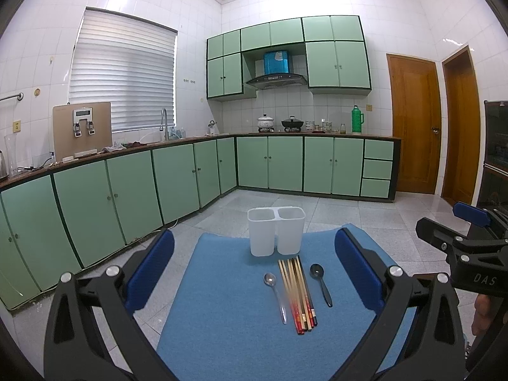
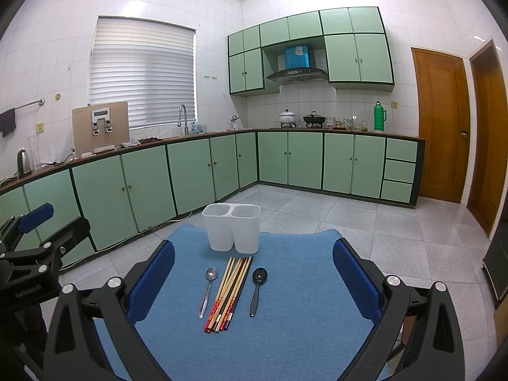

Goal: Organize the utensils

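We look along the left gripper [image 1: 254, 273], its blue-padded fingers [image 1: 150, 270] spread wide above a blue mat [image 1: 228, 333]. On the mat lie a metal spoon [image 1: 275, 295], a bundle of chopsticks [image 1: 297, 295] and a black spoon [image 1: 320, 284], side by side. Beyond them stands a white two-compartment holder [image 1: 275, 231]. At far right we see the right gripper [image 1: 470, 238], and green cabinets [image 1: 285, 163] line the walls.
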`<state>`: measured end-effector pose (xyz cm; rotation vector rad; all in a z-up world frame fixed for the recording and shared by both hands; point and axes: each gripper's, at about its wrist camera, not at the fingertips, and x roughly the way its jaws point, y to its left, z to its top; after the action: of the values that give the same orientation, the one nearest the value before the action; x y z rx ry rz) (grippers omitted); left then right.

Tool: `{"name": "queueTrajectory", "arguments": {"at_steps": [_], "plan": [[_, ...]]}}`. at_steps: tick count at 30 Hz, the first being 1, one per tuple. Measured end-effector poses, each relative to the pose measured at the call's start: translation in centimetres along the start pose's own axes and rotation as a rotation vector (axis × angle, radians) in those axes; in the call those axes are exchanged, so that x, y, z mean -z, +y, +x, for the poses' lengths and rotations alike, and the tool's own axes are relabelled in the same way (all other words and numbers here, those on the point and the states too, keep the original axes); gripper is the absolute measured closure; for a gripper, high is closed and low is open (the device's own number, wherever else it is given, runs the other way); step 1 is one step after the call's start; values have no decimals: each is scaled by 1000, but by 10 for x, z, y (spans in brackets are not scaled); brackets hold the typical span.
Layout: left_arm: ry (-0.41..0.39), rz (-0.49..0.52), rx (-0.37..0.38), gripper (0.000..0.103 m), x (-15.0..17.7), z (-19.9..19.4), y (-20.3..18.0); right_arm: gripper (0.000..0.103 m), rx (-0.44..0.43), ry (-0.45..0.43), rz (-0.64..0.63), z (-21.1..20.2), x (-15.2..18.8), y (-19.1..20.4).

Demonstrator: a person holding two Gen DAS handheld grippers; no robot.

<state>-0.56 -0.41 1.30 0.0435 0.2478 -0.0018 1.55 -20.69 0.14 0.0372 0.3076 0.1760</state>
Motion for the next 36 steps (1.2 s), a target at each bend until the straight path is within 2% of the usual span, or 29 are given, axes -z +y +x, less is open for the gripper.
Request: {"name": "queueTrajectory", "arguments": {"at_steps": [36], "plan": [[-3,4,-3,5,4,0,-6,6,-4,1,8,0,-1,-2]]}}
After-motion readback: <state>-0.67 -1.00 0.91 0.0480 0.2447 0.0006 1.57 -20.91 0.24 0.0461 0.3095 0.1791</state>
